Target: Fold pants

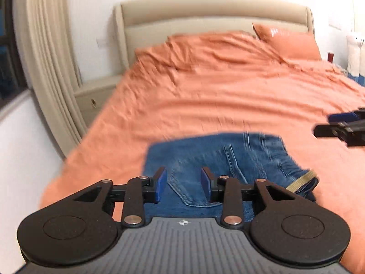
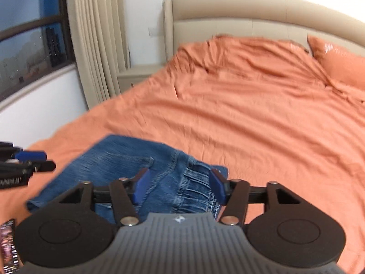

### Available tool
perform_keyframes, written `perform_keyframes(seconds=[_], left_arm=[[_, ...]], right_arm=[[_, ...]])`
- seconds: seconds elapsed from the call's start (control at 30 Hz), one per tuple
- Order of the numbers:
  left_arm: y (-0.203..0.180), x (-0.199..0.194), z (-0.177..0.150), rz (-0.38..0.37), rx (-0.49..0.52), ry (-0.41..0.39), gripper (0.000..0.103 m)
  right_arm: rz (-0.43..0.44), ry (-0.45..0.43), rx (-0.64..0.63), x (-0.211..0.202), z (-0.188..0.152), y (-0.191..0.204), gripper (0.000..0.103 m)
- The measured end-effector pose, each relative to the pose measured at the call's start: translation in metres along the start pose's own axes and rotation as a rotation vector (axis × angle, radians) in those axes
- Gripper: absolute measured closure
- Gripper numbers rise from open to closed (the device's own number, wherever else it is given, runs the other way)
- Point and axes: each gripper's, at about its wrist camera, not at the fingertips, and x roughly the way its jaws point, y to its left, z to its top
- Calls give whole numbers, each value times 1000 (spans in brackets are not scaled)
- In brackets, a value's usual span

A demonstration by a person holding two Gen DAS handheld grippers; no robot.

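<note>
**Jeans bundled at the foot of the bed, both grippers spread above them**

A pair of blue denim pants (image 1: 219,157) lay in a compact, already doubled-over bundle on the wrinkled orange cotton bedspread (image 1: 216,91), near the bed's near edge. The left gripper (image 1: 183,183) hovered over the bundle's left part with its blue-padded jaws spread apart and nothing between them; whether the pads touched the cloth could not be told. The right gripper (image 2: 180,188) stood likewise spread, its jaws straddling the gathered elastic waistband (image 2: 198,189) without closing on it.

Judging by the short rectangle the jeans made, the fold seemed well along, and the step in hand looked like a release or a repositioning between folds. A next move would probably call for both grippers to pinch matching edges of the bundle, the right at the waistband side, and to carry them over together so the layers stayed aligned.

The denim looked heavy and faded, with raised stitched seams and a pocket edge (image 1: 194,196) showing; a tan woven strap or label (image 1: 301,181) poked out at the right of the bundle. The waistband was ruched into tight ridges. Behind, a padded beige headboard (image 2: 251,13), an orange pillow (image 2: 342,66) and ribbed cream curtains (image 2: 95,34) framed the bed. Both views were blurred.
</note>
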Motion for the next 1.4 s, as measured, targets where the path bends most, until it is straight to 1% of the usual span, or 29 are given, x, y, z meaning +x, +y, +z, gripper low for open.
perform_keyframes(seconds=[0.03,0.1,0.13,0.2,0.23,0.33,0.4,0.43,0.47,0.5,0.6,0.63,0.67,0.77,0.8,0.87,0.97,1.07,1.17,1.27,1.33,1.4], left_arm=[[2,-16,3,15,-1,-19,57],[6,-45,9,38,-6,-53,53],[7,-59,10,48,-8,-68,52],[9,-86,11,69,-4,-100,44],[9,-99,9,82,-2,-115,43],[7,-132,-1,106,-18,-149,35],[2,-148,-11,112,-42,-156,27],[-1,-153,-16,114,-52,-159,25],[-6,-157,-21,117,-63,-162,17],[-13,-159,-25,130,-69,-161,12],[-37,-157,-37,173,-55,-141,12],[-43,-154,-41,176,-57,-130,12],[-48,-150,-44,167,-69,-116,12],[-58,-138,-52,83,-138,-70,12],[-61,-130,-54,66,-160,-48,12],[-66,-114,-56,60,-175,-2,13],[-74,-101,-66,65,-171,40,14],[-78,-90,-72,68,-172,76,14],[-81,-84,-77,69,-161,95,14],[-79,-76,-79,56,-171,119,18],[-79,-72,-80,42,-167,131,18],[-82,-71,-81,44,-153,137,19]], right_arm=[[-5,-19,-7,-16,-1,4,37],[-19,-58,-12,-46,-2,11,34],[-21,-78,-10,-62,-4,14,29],[-18,-109,-1,-89,-7,19,26],[-22,-122,2,-101,-10,23,21],[-47,-188,-5,-138,-23,33,22],[-56,-198,-5,-154,-34,39,22],[-63,-200,0,-160,-40,41,22],[-73,-202,8,-166,-47,44,22],[-82,-203,16,-172,-53,46,22],[-114,-189,37,-179,-72,52,22],[-130,-177,38,-179,-78,53,22],[-141,-165,44,-178,-84,54,22],[-146,-115,83,-171,-98,51,22],[-149,-97,96,-166,-102,49,22],[-168,-66,96,-158,-110,48,22],[-190,-31,94,-148,-120,47,22],[-171,-13,108,-138,-122,45,22],[-173,0,94,-128,-124,45,22],[-164,21,84,-118,-126,46,22],[-152,40,92,-113,-128,45,22],[-143,54,97,-109,-130,44,22]])
